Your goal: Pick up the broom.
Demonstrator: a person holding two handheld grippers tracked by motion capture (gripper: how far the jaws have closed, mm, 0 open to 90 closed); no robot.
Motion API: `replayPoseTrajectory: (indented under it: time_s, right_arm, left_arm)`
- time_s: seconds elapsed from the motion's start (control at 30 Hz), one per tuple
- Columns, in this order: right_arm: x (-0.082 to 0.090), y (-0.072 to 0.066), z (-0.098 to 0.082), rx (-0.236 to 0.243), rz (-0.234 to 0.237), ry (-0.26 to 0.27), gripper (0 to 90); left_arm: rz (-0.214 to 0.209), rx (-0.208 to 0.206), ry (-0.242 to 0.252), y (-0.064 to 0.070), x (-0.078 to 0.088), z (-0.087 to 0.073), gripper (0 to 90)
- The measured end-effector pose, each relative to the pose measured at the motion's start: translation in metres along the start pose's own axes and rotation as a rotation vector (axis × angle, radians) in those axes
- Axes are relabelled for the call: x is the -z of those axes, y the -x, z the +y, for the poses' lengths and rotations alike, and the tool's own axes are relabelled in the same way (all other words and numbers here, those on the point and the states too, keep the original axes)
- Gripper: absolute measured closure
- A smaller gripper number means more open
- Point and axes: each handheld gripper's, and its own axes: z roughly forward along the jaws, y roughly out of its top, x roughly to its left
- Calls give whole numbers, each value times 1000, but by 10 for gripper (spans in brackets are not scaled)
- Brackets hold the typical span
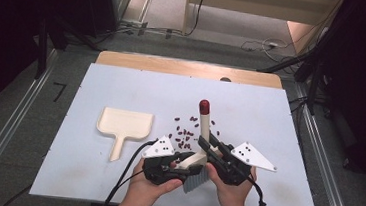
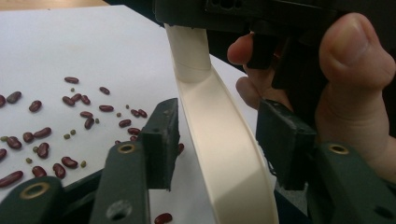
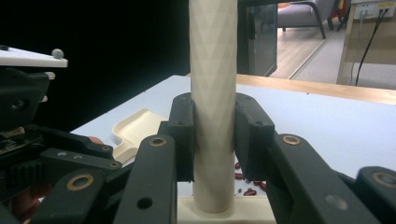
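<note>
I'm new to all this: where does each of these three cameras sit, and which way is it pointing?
High view: above the person's side, looking forward and down on the pale blue table; forearms, both hands and both hand-held grippers show.
Left gripper view: rides the left hand-held gripper, looking between its jaws at the cream brush base; the other hand's thumb shows.
Right gripper view: rides the right hand-held gripper, clamped on the cream brush handle.
Shared: scattered red beans and the cream plastic dustpan.

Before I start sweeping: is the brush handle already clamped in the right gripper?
Yes, clamped. In the right gripper view both pads of the right gripper press the cream brush handle, which stands upright between them.
</note>
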Motion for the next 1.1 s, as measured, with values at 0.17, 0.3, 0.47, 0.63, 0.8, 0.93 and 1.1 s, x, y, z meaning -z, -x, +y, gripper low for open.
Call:
replayPoseTrajectory:
  time_s: [0.17,0.3,0.47,0.63,0.8,0.93,1.1]
  right_arm:
    - [-1,-5,-1,8,-4,3,693]
    - [-1,-6,-2,10,-14,6,693]
    - [0,-7,-1,13,-20,15,690]
    - [-2,-5,2,9,18,3,670]
    - [0,8,13,29,135,1,562]
    - [3,19,20,69,156,-18,499]
    - [7,39,26,78,177,-63,456]
  left_arm:
    - [21,14,-3,-1,1,-1,599]
    - [54,13,-4,-1,1,-1,628]
    - [74,16,-2,-4,5,-1,680]
    - [89,-14,-4,-7,10,1,682]
    - [102,-61,-15,-14,18,3,683]
    - [108,-93,-10,-19,26,5,683]
    - [114,-122,-6,-28,36,8,682]
